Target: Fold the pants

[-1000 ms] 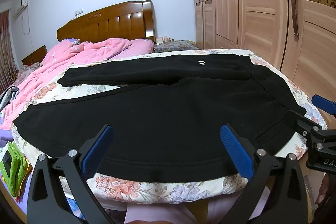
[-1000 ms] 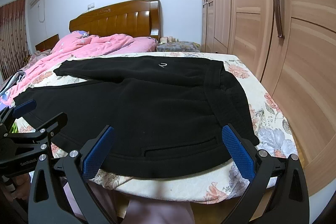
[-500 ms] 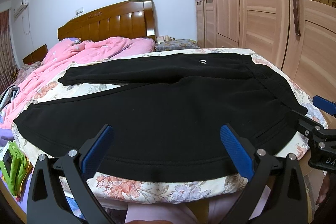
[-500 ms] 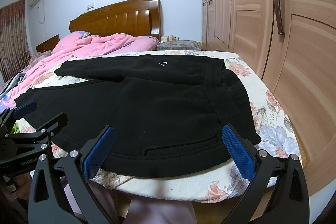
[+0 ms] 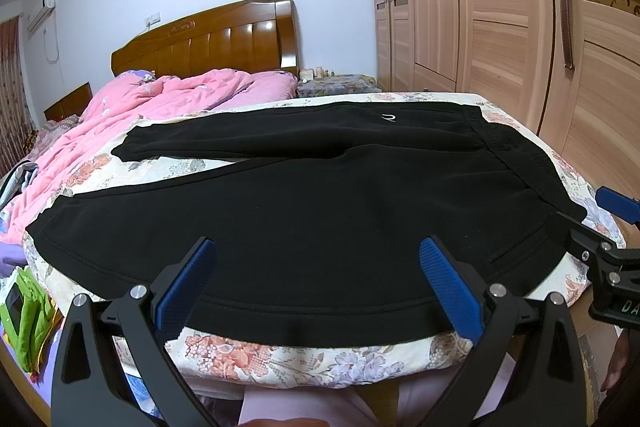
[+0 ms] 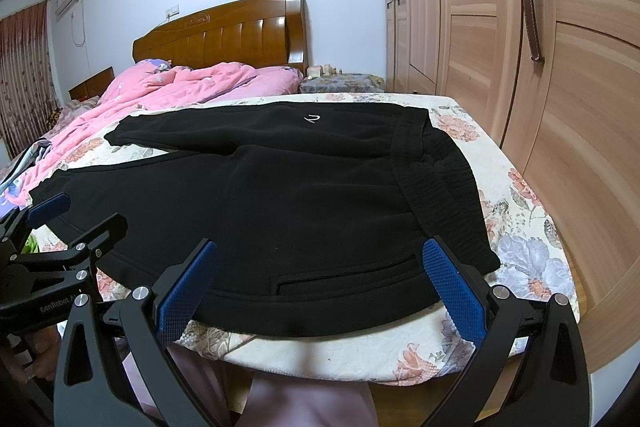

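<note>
Plainly, both of my grippers were spread wide and held nothing: my left gripper hung just short of the near hem of the black pants, and my right gripper hung the same way over the waist end. The pants lay flat on the floral bedsheet, straight ahead of both sets of jaws, with the legs running off to my left and the ribbed waistband to my right. My left camera alone showed the green item low at the left beside the bed, and it caught my right gripper only as a blue tip at its right edge. My right camera alone showed the waistband's near corner resting on the sheet and the slit pocket between its fingers. Beyond the pants in both views lay the pink quilt.
</note>
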Tool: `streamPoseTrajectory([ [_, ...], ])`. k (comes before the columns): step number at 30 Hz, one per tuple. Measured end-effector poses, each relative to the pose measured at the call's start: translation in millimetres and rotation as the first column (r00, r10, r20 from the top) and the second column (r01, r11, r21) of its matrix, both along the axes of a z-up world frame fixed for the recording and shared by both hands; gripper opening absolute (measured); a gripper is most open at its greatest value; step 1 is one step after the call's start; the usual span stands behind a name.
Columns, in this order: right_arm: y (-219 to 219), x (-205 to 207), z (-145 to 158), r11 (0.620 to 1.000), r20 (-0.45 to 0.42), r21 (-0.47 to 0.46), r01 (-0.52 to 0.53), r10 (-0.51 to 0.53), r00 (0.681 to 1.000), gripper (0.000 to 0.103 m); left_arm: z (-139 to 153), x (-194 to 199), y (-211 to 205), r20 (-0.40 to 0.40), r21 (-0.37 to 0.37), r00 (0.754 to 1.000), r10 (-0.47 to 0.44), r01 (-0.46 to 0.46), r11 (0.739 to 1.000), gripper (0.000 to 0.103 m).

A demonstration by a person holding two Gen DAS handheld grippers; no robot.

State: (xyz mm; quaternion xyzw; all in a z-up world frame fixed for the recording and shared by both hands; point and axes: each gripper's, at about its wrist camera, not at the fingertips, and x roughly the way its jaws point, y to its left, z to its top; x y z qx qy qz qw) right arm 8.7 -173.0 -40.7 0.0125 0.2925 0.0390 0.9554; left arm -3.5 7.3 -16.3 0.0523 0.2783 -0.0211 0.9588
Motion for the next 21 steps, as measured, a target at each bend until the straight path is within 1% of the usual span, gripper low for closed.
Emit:
streamPoseTrajectory([
  [21, 2.2, -0.9, -2.4, 1.000, -0.011, 0.008, -0.005, 0.005, 1.000, 0.099, -0.5, 2.3, 8.1, -0.010, -0.007, 1.000, 0.004, -0.005, 1.000, 0.102],
])
